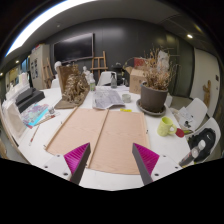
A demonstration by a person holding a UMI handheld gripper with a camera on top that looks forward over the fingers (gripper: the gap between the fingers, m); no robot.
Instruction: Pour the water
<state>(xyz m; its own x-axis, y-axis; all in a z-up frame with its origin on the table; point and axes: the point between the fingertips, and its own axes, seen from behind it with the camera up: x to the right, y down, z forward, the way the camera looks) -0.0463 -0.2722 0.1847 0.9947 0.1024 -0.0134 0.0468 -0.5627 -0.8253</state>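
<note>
A white table (35, 140) fills the lower half of the gripper view, set in a dim room with a dark back wall and a long ceiling light. The biggest thing on the table is a brown sheet of cardboard (100, 135), lying flat just ahead of the fingers and creased down its middle. Beyond it to the right stands a dark plant pot (153, 97) holding dry brown stalks; to the left, further back, is a clear vase (73, 88) with similar dried stems. A crumpled plastic bag (107, 97) lies between the two. Right of the cardboard sits a small yellow-green cup (166, 126) — the likeliest vessel for water — with a small red object just beside it. The gripper (110, 157) hangs above the near edge of the table, its fingers (79, 156) spread wide — nothing between them but cardboard below.
</note>
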